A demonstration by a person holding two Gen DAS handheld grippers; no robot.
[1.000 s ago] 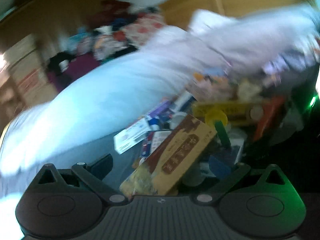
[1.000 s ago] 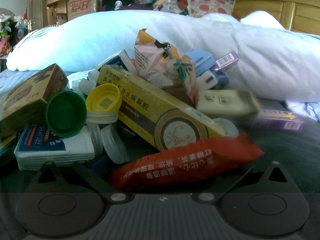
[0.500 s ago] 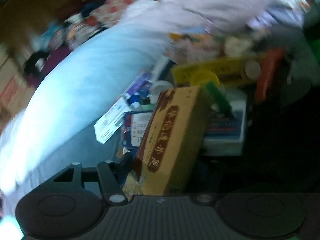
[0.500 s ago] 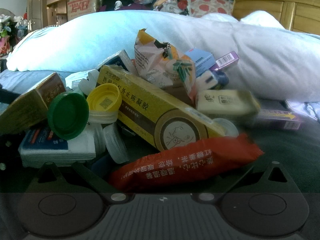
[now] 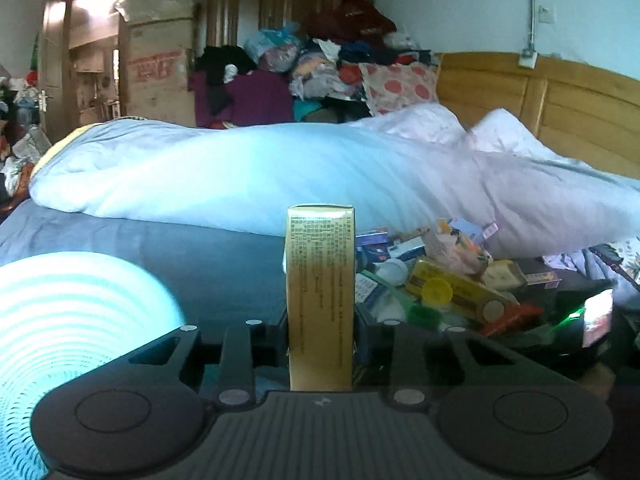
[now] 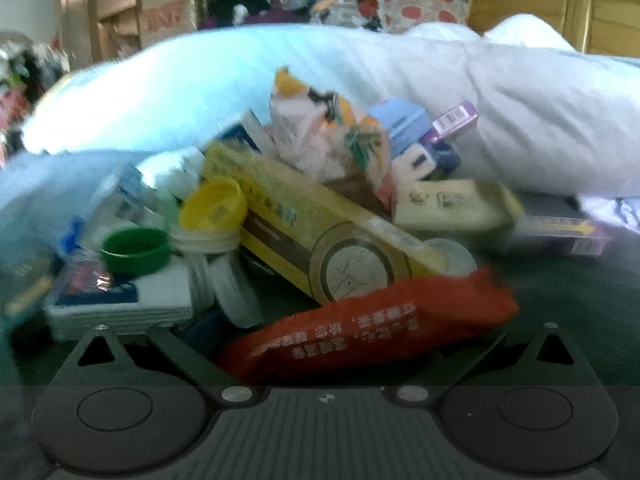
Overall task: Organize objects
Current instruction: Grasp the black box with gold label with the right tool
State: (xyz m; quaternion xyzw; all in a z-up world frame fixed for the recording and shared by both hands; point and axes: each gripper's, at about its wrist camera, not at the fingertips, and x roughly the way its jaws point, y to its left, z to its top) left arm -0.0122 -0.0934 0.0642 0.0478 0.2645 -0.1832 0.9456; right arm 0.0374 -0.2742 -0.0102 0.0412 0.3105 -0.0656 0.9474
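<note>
My left gripper [image 5: 320, 344] is shut on a tan and brown carton [image 5: 320, 280] and holds it upright above the bed, left of the pile. The pile [image 5: 448, 284] lies on the dark sheet: a long yellow box [image 6: 320, 232], a red snack packet [image 6: 372, 328], a pink snack bag [image 6: 324, 136], a yellow cap [image 6: 214, 206], a green cap [image 6: 136, 250] and a tissue pack [image 6: 120, 300]. My right gripper [image 6: 324, 344] is open, low in front of the red packet, with the packet between its fingers.
A white duvet [image 5: 280, 168] lies across the bed behind the pile. A bright round ridged thing [image 5: 60, 340] shows at the lower left. A wooden headboard [image 5: 560, 100], piled clothes [image 5: 340, 60] and cardboard boxes [image 5: 160, 60] stand behind.
My left gripper shut on the tan carton, lifted it out of the pile and swung it left and upright. The carton is gone from the right wrist view, which shifted slightly.
</note>
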